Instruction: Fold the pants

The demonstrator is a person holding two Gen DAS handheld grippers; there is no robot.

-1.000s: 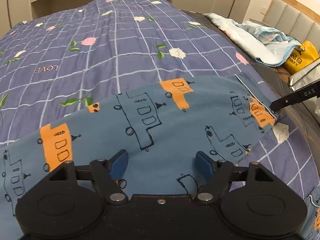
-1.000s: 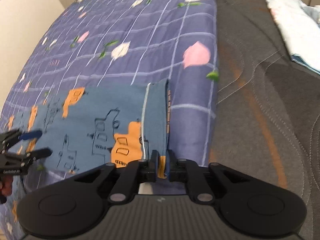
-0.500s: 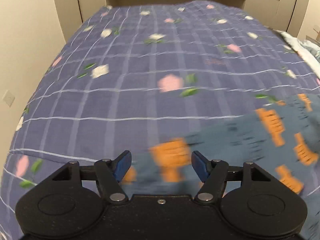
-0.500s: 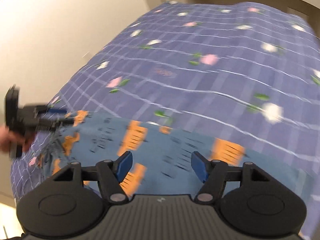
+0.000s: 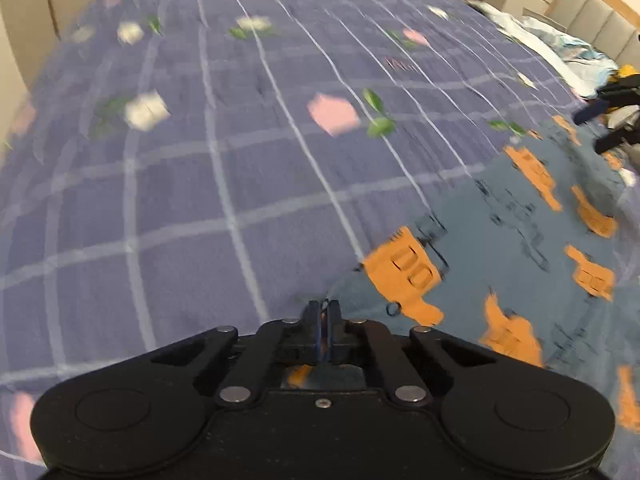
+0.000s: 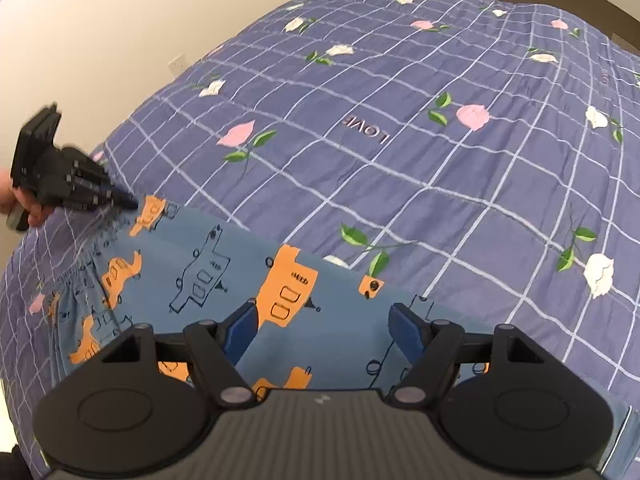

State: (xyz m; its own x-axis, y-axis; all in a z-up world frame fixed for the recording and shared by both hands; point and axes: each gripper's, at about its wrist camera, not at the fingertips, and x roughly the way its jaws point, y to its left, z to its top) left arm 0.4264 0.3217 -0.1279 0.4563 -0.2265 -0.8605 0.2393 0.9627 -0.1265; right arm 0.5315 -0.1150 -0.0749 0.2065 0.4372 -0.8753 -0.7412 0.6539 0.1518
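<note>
The pants (image 6: 224,276) are blue with orange and line-drawn vehicles and lie flat on the bed; they also show in the left wrist view (image 5: 520,248). My left gripper (image 5: 325,312) is shut on the waistband corner of the pants, also seen from the right wrist view (image 6: 120,200). My right gripper (image 6: 324,332) is open and empty, hovering over the middle of the pants; it shows blurred at the far right of the left wrist view (image 5: 608,128).
A purple checked quilt with flowers (image 6: 400,140) covers the bed (image 5: 200,160). A light blanket (image 5: 552,48) and a padded headboard (image 5: 600,12) lie at the far right. A beige wall (image 6: 100,20) runs along the bed's left side.
My left gripper swung to the waistband end and shut on its corner. My right gripper let go of the leg hem, opened and moved over the middle of the pants.
</note>
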